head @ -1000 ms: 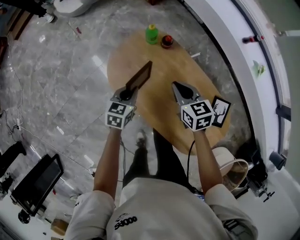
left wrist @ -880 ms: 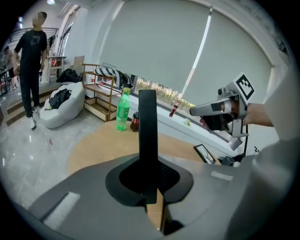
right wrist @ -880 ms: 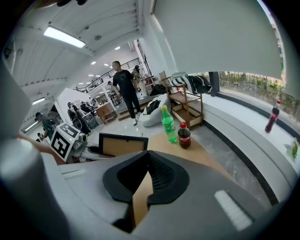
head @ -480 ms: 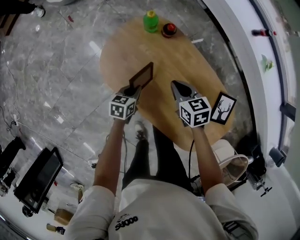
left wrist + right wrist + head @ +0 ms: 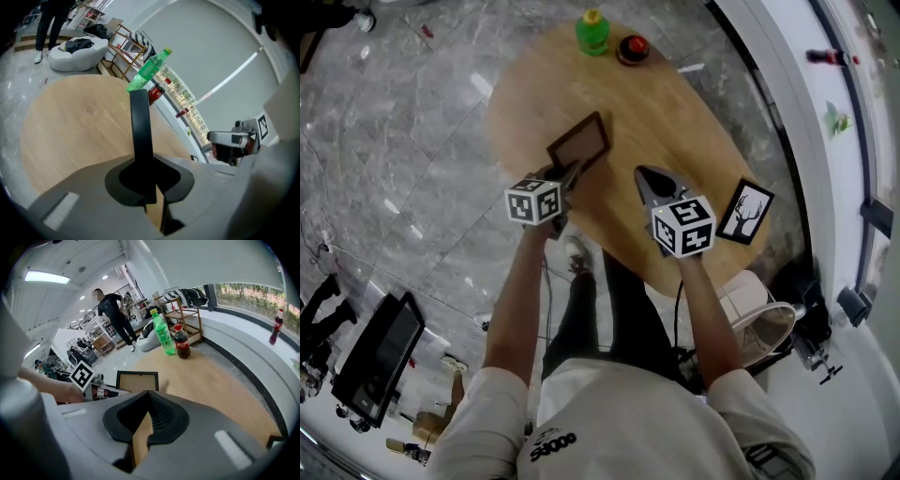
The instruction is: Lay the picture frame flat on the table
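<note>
Table (image 5: 675,122): outstretched left tool (image 5: 564,176), jaws opening around frame (image 5: 579,142).

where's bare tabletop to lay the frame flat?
Best: the wide bare strip of table between the picture frame and the right rim, bordered far by the cola bottle and near by the deer print. The left rim beside the frame is bare too, but narrower. Crowded: the far end, around the green bottle and cola.

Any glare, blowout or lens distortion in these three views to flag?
Head view: glare streaks on the grey marble floor, mild wide-angle stretch toward the edges. Left gripper view: strong fisheye, black vignetted corners; the dark rectangular picture frame, edge-on, looks sharp. Right gripper view: ceiling light strip blown out, corners dark.
</note>
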Available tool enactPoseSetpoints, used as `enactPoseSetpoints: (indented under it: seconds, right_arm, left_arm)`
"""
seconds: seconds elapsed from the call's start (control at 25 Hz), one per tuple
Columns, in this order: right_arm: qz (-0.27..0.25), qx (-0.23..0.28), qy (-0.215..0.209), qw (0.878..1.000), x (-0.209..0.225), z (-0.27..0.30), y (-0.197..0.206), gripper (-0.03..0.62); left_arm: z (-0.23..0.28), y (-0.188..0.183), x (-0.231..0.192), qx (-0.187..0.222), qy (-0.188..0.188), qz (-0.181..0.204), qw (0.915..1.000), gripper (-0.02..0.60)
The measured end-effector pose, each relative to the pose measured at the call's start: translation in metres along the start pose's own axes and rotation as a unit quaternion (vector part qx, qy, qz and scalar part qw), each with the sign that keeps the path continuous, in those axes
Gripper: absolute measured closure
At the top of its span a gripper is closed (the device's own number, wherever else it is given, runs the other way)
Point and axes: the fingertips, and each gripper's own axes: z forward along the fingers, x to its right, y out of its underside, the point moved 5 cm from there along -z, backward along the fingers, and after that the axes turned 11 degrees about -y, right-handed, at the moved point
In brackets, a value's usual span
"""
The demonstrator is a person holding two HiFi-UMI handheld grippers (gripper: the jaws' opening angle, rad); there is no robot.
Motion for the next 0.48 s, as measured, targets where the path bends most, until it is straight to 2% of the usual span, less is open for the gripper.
enactPoseSetpoints:
  seconds: [0.12, 0.48]
  right_arm:
    - [0.004, -0.002, 0.0, 1.0, 0.003, 0.001, 0.004, 0.591]
    - [0.016, -0.006, 0.002, 1.0, 0.009, 0.002, 0.014, 0.591]
  left_arm:
    - [0.007, 0.003, -0.003, -0.004, 0.006, -0.031, 0.9995, 0.543]
    - [0.023, 0.012, -0.013, -0.015, -0.002, -0.073, 0.9972, 0.493]
